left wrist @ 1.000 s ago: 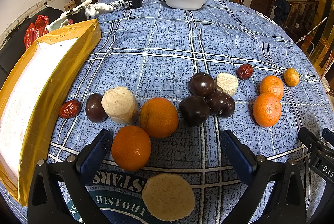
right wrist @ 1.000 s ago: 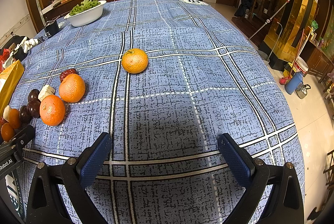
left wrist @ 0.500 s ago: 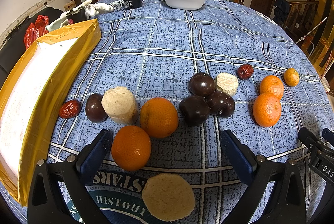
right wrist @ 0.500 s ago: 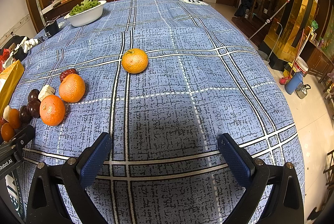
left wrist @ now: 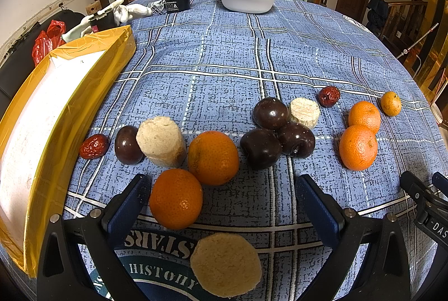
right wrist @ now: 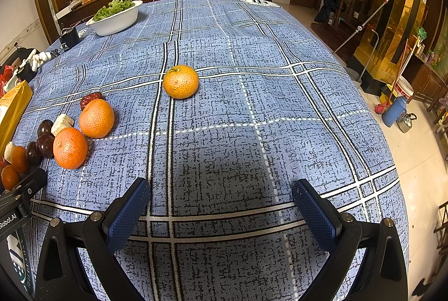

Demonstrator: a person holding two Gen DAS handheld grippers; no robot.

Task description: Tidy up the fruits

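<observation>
Mixed fruit in the lower middle of the left view: near orange touching a second orange, three dark plums packed together just right. Left claw spread wide, empty, near orange between its fingers. Right claw spread, empty, over bare worktop. Risk: nudging one round fruit, sending neighbours rolling toward the edge.

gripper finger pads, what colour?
Dark blue pads, black frame; clearest in right wrist view.
</observation>
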